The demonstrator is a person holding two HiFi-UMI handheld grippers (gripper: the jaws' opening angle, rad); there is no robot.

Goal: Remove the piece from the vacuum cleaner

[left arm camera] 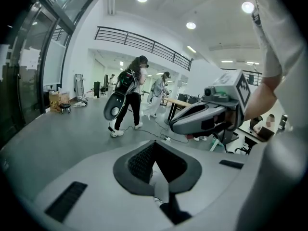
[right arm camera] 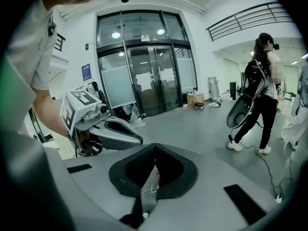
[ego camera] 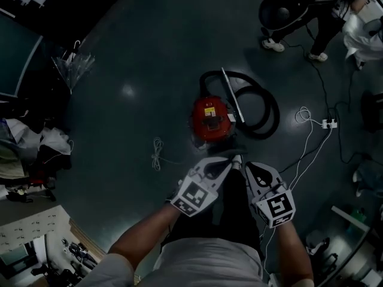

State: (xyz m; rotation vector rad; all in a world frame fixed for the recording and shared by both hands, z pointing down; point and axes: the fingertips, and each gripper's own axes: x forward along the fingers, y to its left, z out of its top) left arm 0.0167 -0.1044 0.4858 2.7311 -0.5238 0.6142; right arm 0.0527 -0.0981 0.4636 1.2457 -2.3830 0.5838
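Note:
A red vacuum cleaner (ego camera: 210,119) stands on the dark floor in the middle of the head view. Its black hose (ego camera: 264,110) coils to its right, and a metal tube (ego camera: 232,94) lies across the coil. My left gripper (ego camera: 229,160) and right gripper (ego camera: 246,164) are side by side at waist height, above and short of the vacuum, touching nothing. Both are shut and empty. In the left gripper view the shut jaws of my left gripper (left arm camera: 155,143) point across the room, with the right gripper (left arm camera: 202,117) beside them. In the right gripper view my right gripper (right arm camera: 155,146) is also shut.
A white cord (ego camera: 157,154) lies left of the vacuum, and a power strip (ego camera: 329,123) with cables lies to the right. A person (ego camera: 311,17) stands at the far right. An umbrella (ego camera: 75,64) and clutter line the left side. Glass doors (right arm camera: 144,76) are behind.

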